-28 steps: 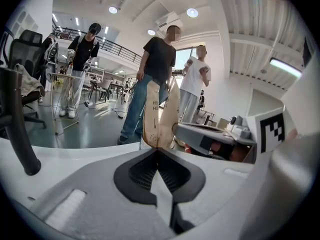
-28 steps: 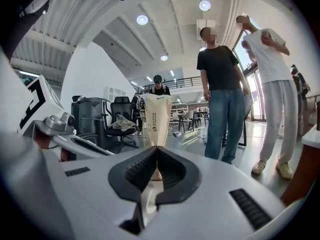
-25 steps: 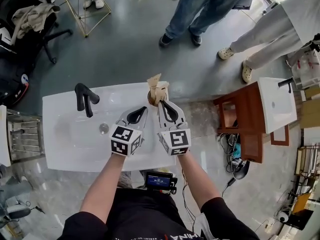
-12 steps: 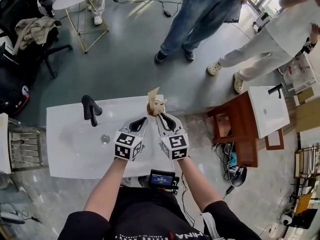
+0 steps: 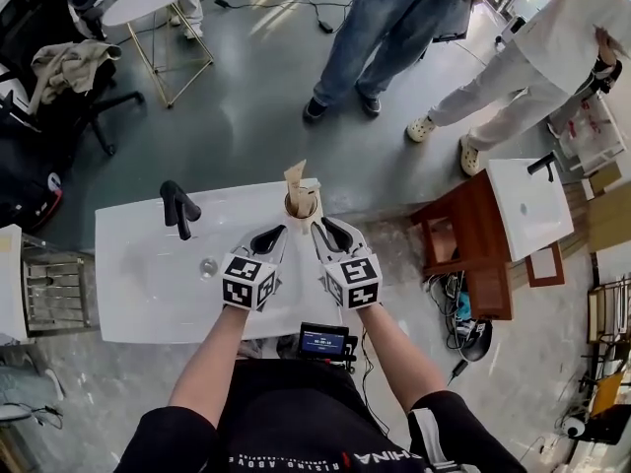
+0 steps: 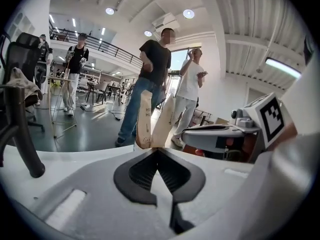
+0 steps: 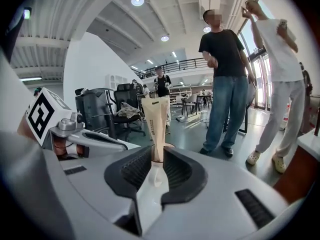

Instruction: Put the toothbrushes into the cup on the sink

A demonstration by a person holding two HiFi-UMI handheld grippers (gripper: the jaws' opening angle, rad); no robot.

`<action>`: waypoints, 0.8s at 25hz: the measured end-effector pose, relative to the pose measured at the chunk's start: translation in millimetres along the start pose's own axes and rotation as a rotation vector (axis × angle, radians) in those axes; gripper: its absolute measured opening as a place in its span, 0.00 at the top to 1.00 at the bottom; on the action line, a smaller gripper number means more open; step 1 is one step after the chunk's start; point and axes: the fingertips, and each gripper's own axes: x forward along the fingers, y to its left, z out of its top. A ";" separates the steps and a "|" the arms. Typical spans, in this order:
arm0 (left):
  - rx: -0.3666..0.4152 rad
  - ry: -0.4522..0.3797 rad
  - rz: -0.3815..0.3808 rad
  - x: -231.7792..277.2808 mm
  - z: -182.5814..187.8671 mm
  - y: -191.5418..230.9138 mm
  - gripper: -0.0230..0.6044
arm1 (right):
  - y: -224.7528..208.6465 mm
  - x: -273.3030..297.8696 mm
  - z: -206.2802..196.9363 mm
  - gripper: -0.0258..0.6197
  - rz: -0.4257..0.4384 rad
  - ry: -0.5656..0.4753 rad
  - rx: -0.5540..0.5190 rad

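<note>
1. Bright, even daylight fills the head view; pale sun streaks cross the grey floor (image 5: 237, 116) near the top edge.
2. The white sink (image 5: 138, 284) reads nearly washed out, and its basin contours are faint.
3. Bystanders cast only soft, short shadows at their feet.
4. In both gripper views, round ceiling lights (image 7: 137, 0) and a strip light (image 6: 282, 66) glow overhead, and the windows (image 7: 255, 84) flare white.
5. Fisheye distortion bows walls and beams, with black vignetting in every corner.
6. The nearest foreground at each gripper lens is soft; the background stays reasonably sharp.
</note>
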 end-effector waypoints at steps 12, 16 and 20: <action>0.045 0.002 -0.014 -40.6 -10.4 -18.3 0.96 | 16.9 -19.5 -5.9 0.95 0.010 0.037 0.009; 0.079 -0.001 -0.055 -58.8 -16.6 -28.3 0.96 | 30.4 -35.1 -10.2 0.95 -0.017 0.043 0.016; 0.096 -0.025 -0.087 -91.4 -21.8 -33.9 0.96 | 53.9 -51.1 -14.5 0.95 -0.059 0.043 0.036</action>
